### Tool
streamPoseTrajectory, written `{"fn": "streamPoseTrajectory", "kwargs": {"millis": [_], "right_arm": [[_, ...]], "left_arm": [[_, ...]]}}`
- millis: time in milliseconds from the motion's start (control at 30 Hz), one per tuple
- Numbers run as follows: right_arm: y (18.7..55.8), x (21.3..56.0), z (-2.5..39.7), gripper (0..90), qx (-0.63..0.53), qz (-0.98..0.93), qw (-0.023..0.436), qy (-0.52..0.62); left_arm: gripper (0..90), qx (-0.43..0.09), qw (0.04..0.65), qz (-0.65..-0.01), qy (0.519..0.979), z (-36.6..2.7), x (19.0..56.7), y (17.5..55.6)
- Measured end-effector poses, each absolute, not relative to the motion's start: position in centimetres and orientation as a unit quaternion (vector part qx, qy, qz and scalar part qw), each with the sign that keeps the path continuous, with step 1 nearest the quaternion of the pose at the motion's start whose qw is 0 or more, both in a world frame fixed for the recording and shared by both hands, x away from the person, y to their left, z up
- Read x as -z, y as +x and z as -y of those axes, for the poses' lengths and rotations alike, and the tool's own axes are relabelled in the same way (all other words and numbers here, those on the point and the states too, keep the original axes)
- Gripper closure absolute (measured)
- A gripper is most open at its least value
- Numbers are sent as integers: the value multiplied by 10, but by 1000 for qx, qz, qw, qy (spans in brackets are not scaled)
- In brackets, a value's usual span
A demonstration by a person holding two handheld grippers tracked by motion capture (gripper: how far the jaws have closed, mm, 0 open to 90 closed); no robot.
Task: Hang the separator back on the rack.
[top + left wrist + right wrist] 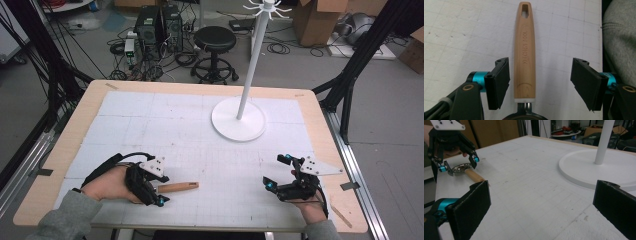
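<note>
A kitchen tool with a light wooden handle [178,187] lies flat on the white gridded mat. My left gripper [159,190] stands open astride the handle's near end. In the left gripper view the handle [524,50], stamped KITCHEN TOOL, runs up between the jaws, close to the left pad [499,82] and well apart from the right pad [586,83]. The right gripper view shows the tool's round metal head [461,168] under the left gripper [459,163]. My right gripper [275,171] is open over bare mat at the front right, with nothing between its pads [471,207].
A white stand with a round base [238,120] and a tall pole [252,65] rises at the back right of the table. The base [584,167] lies ahead of the right gripper. A stool [215,40], computers and cardboard boxes sit on the floor beyond.
</note>
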State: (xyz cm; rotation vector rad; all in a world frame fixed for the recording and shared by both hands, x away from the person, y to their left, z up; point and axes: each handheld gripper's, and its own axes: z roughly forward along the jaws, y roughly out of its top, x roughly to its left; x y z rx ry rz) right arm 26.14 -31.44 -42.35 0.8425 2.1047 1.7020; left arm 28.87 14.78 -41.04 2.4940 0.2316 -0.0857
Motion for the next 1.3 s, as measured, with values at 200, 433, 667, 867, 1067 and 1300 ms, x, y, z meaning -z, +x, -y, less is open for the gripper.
{"fn": "streamPoseTrajectory", "kwargs": {"millis": [200,433,667,867,1067,1300], "right_arm": [[261,423,314,6,-595,-733,152,294],[261,423,313,6,-594,-735,150,291],[261,423,314,6,-595,-733,150,294],[261,424,314,6,-594,-735,148,293],[262,424,315,6,-594,-734,149,293],[261,425,314,6,-593,-735,147,294]], "left_arm": [[359,28,300,-89,949,-148,413,290],[397,29,297,-94,950,-148,414,290],[422,18,279,-90,956,-151,415,292],[435,16,263,-88,961,-150,419,291],[449,10,257,-89,962,-153,418,292],[453,0,236,-82,968,-156,417,292]]}}
